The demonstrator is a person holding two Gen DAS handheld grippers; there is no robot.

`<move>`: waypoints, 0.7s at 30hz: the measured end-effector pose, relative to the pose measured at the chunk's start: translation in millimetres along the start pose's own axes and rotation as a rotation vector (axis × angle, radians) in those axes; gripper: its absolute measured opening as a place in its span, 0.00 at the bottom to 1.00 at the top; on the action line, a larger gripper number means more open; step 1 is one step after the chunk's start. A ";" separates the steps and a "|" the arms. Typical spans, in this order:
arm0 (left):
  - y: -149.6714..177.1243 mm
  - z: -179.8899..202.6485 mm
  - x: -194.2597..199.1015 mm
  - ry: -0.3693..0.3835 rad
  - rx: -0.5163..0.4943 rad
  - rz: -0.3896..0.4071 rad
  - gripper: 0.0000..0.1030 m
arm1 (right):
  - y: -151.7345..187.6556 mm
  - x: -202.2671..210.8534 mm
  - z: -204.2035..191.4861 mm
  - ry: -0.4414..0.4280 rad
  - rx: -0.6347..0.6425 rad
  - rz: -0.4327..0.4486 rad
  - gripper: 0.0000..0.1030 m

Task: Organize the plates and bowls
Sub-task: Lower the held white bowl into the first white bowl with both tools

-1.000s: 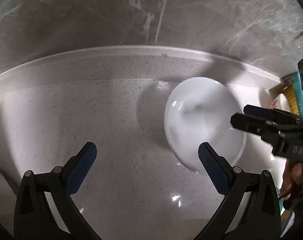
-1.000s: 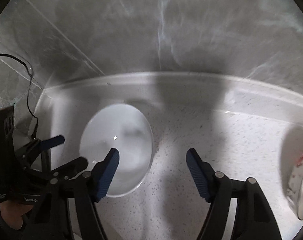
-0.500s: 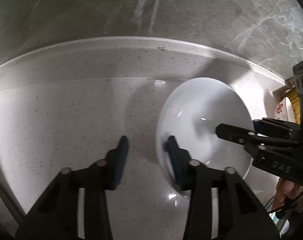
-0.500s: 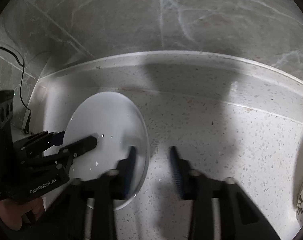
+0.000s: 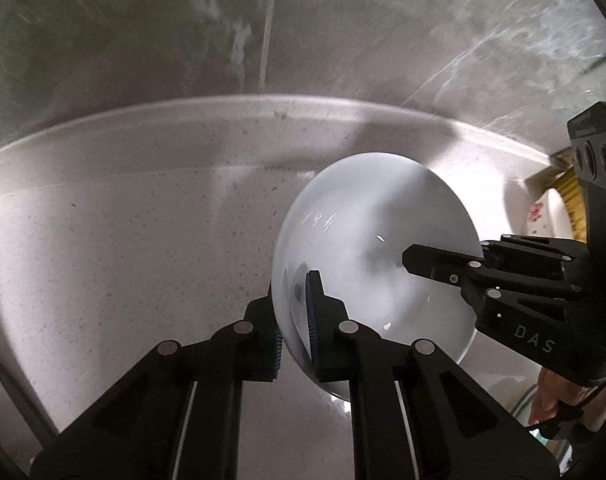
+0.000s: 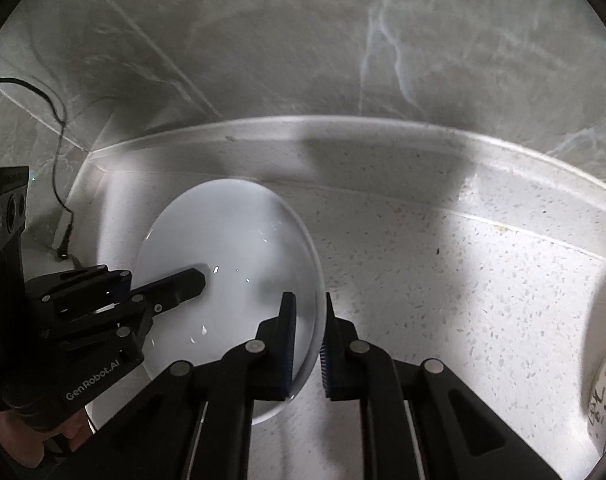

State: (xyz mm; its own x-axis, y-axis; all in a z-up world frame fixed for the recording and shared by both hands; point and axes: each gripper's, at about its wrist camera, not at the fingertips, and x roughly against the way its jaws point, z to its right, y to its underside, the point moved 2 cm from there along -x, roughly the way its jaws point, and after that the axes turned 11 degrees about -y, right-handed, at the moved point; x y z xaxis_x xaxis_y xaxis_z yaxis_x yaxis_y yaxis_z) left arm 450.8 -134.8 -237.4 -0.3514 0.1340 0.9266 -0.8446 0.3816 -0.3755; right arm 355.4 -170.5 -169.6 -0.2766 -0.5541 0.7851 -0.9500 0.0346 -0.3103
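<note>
A plain white bowl (image 5: 367, 232) rests on the speckled counter (image 5: 123, 260) near the back wall. My left gripper (image 5: 295, 320) has its jaws closing on the bowl's left rim, one blue pad inside the bowl and one outside, both pressing the wall. My right gripper (image 6: 307, 336) is closing the same way on the opposite rim of the bowl (image 6: 223, 240). Each gripper shows in the other's view: the right gripper (image 5: 451, 258) reaches in from the right, the left gripper (image 6: 159, 284) from the left.
A marbled wall with a raised ledge (image 6: 383, 136) borders the counter behind the bowl. A patterned white dish (image 6: 603, 360) stands at the far right, with a yellow and teal item (image 5: 571, 196) beside it. A black cable (image 6: 59, 152) hangs in the left corner.
Both grippers went from wide open to closed on opposite rims of the bowl. The left gripper shifted right onto the bowl's edge.
</note>
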 end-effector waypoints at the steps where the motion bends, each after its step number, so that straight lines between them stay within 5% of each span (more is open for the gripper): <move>1: -1.7 -3.2 7.9 0.004 0.004 0.010 0.08 | 1.7 6.1 -6.0 -0.007 0.008 0.008 0.12; 8: 25.3 -13.3 62.2 0.011 0.011 0.054 0.08 | 32.8 43.0 -47.9 -0.050 0.072 0.031 0.11; 21: 186.1 21.6 103.7 -0.023 0.054 0.009 0.09 | 147.5 58.4 -112.4 -0.077 0.182 -0.057 0.11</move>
State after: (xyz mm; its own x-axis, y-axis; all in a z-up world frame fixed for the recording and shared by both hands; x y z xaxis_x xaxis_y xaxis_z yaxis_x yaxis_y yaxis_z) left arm 248.4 -69.6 -211.6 -0.3673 0.1162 0.9228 -0.8619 0.3305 -0.3847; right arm 182.9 -104.2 -109.3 -0.2044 -0.6128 0.7634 -0.9200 -0.1461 -0.3636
